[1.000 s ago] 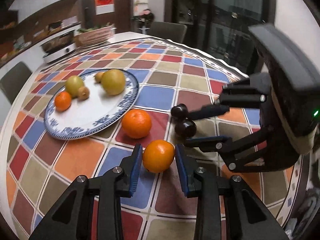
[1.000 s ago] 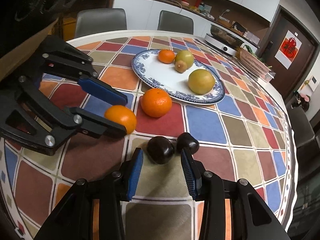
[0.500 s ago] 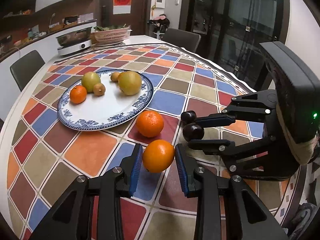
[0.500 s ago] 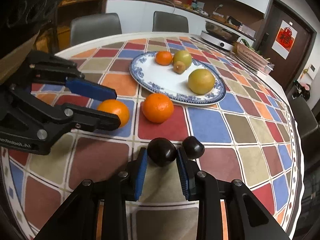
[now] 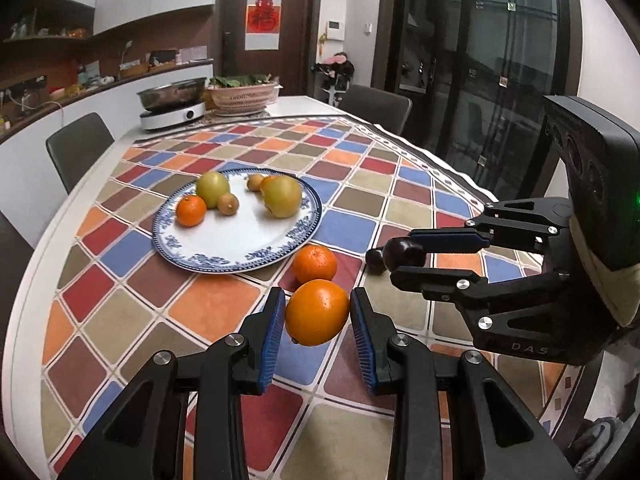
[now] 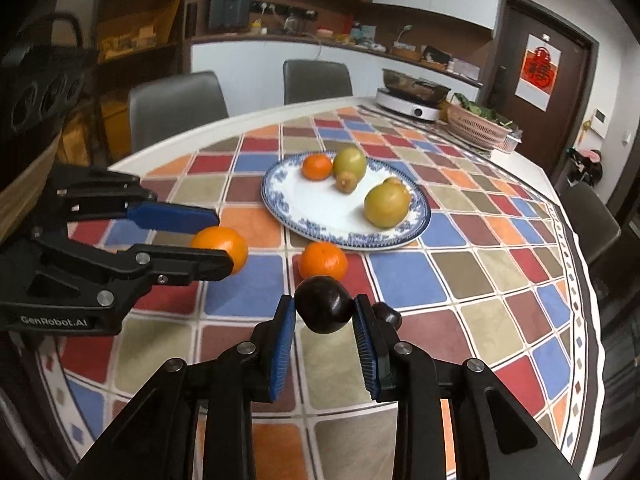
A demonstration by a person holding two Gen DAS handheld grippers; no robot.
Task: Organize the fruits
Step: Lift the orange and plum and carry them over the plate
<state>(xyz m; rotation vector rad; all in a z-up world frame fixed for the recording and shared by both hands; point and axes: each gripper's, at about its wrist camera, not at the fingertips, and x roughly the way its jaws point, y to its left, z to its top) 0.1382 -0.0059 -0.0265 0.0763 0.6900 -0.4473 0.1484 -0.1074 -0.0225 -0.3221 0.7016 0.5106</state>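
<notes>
My left gripper (image 5: pixel 318 312) is shut on an orange (image 5: pixel 317 312) and holds it above the checkered table; it also shows in the right wrist view (image 6: pixel 218 240). My right gripper (image 6: pixel 324 310) is shut on a dark plum (image 6: pixel 323 309), lifted off the table; it also shows in the left wrist view (image 5: pixel 404 254). A second dark plum (image 6: pixel 387 314) lies on the table just right of it. Another orange (image 5: pixel 314 263) sits on the table by the blue-rimmed plate (image 5: pixel 200 256). The plate holds a small orange (image 5: pixel 191 211), two green-yellow fruits and small brown kiwis.
A cooker with a pot (image 5: pixel 174 110) and a pink basket of greens (image 5: pixel 244 96) stand at the table's far end. Grey chairs (image 5: pixel 78 148) surround the table. The table edge (image 5: pixel 460 172) runs close on the right, by dark glass doors.
Both grippers have risen: the left lifted the orange off the table, and the right closed on one dark plum and lifted it. The other plum stayed on the table.
</notes>
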